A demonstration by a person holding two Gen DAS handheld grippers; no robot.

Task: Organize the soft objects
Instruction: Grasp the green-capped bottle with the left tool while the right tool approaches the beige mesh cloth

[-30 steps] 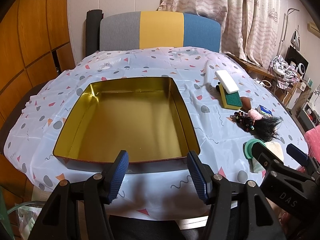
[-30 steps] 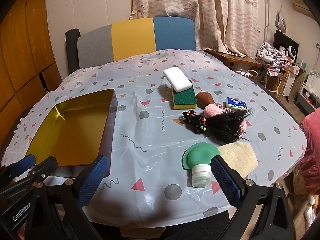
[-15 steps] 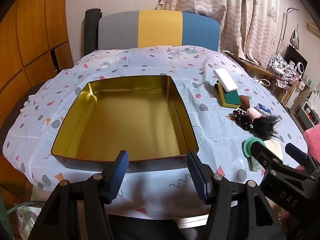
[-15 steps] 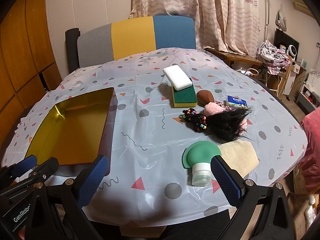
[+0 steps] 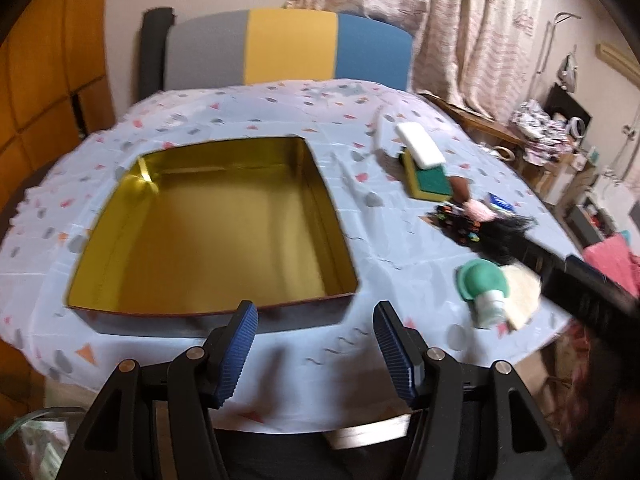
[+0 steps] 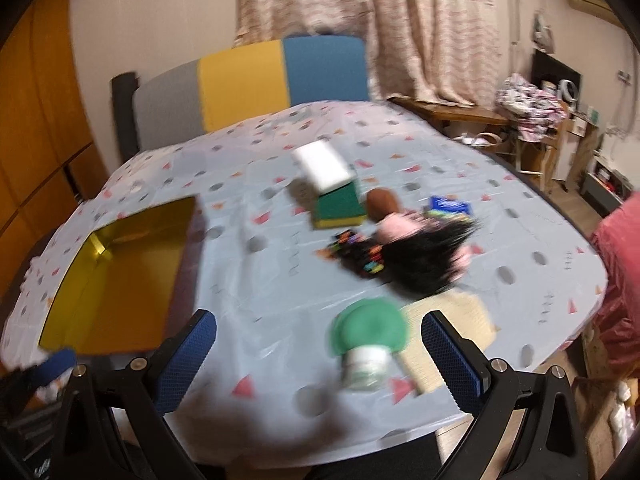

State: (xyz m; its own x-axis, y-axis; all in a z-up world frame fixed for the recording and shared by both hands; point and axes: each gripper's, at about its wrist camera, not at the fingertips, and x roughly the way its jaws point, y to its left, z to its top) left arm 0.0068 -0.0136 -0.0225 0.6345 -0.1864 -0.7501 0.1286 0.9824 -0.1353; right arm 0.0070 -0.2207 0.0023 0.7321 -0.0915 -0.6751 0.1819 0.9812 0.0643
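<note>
An empty gold tin [image 5: 208,240] lies on the patterned tablecloth, just beyond my left gripper [image 5: 316,340], which is open with nothing between its fingers. To the right lie a white sponge [image 6: 322,164] leaning on a green and yellow sponge [image 6: 338,208], a black hair tuft [image 6: 424,260] with colourful hair ties, a pink soft piece, a green mushroom-shaped squishy [image 6: 368,328] and a beige cloth [image 6: 472,312]. My right gripper [image 6: 318,328] is open and hovers near the table's front edge. The green squishy lies ahead between its fingers, untouched. The right wrist view is blurred.
A brown rounded object [image 6: 382,202] and a small blue packet [image 6: 448,206] sit behind the hair tuft. A grey, yellow and blue chair back [image 5: 288,48] stands at the far side. Curtains and cluttered shelves are on the right. The table edge [image 5: 360,436] is close below both grippers.
My right gripper has moved forward toward the green squishy and the cloth, which now look larger. The left wrist view has tilted a little, and the tin stays in place.
</note>
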